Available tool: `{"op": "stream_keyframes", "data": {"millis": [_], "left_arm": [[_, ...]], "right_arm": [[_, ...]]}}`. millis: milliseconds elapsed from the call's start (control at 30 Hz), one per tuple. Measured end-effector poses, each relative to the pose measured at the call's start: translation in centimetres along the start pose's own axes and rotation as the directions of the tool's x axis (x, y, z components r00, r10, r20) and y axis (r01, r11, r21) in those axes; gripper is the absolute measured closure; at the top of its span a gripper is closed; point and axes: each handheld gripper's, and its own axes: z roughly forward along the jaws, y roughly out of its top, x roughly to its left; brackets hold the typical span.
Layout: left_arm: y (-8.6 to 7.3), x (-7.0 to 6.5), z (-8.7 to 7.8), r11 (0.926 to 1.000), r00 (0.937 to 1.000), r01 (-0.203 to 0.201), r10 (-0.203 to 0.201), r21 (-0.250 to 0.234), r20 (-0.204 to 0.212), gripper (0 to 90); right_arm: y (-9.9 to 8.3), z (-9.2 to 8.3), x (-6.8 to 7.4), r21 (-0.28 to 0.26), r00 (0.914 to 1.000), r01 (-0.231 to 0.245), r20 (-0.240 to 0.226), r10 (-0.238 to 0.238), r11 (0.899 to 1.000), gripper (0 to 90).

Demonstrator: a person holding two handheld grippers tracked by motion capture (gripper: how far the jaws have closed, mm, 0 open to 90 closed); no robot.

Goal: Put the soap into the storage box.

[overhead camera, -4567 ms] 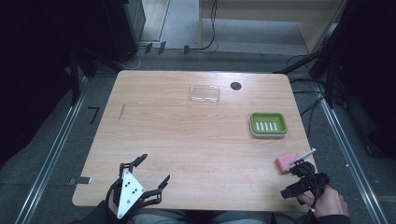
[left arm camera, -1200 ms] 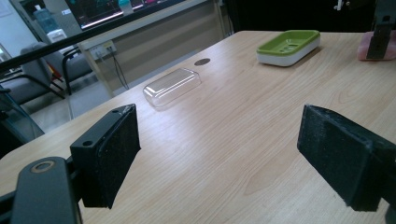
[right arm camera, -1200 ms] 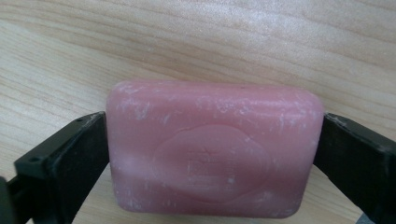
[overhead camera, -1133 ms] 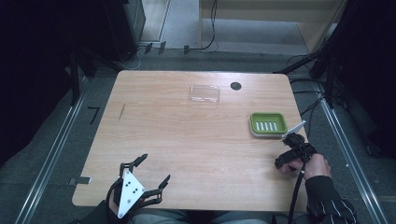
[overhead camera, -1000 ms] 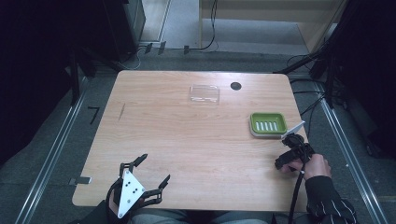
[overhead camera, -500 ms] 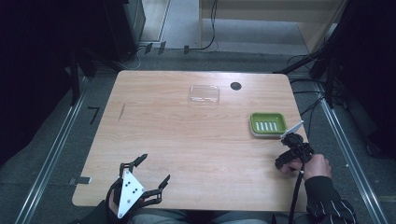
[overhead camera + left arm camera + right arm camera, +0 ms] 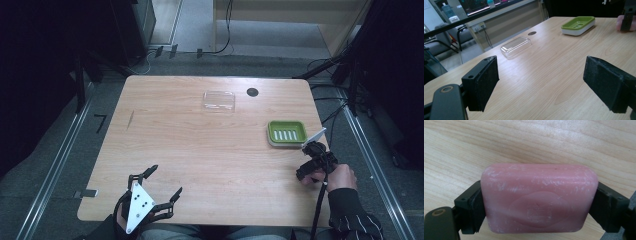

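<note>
- The right gripper [image 7: 311, 159] has just been closing, and its pads now press both ends of the pink soap bar [image 7: 539, 198], which sits between them over the wooden table [image 7: 200, 145] near its right edge.
- Just beyond that gripper stands the green soap dish [image 7: 286, 132] (ribbed inside, on a white base), near but not touching.
- Farther off lie the clear plastic lid [image 7: 219, 100] and a round dark hole [image 7: 252, 92] in the tabletop, well apart from the soap.
- The left gripper [image 7: 156, 189] rests at the near left edge, jaws wide apart and holding nothing; bare wood lies between it and the dish.
</note>
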Motion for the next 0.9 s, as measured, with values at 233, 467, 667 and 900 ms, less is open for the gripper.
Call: {"op": "stream_keyframes", "data": {"millis": [233,467,667,900], "left_arm": [[0.0,0.0,0.0,1.0,1.0,0.0,0.0,0.0,0.0,13.6],[0.0,0.0,0.0,1.0,1.0,-0.001,0.001,0.0,0.002,13.6],[0.0,0.0,0.0,1.0,1.0,0.0,0.0,0.001,0.002,13.6],[0.0,0.0,0.0,1.0,1.0,0.001,-0.001,0.001,0.001,13.6]], "right_arm": [[0.0,-0.3,0.1,-0.005,0.9999,0.011,-0.002,-0.011,1.0,14.0],[0.2,-0.8,0.1,-0.017,0.9999,0.015,0.003,-0.015,1.0,14.0],[0.4,-1.4,0.1,-0.025,0.9998,0.02,0.003,-0.02,0.999,14.0],[0.8,-1.8,0.1,-0.033,0.9996,0.027,0.006,-0.027,0.999,14.0]]}}
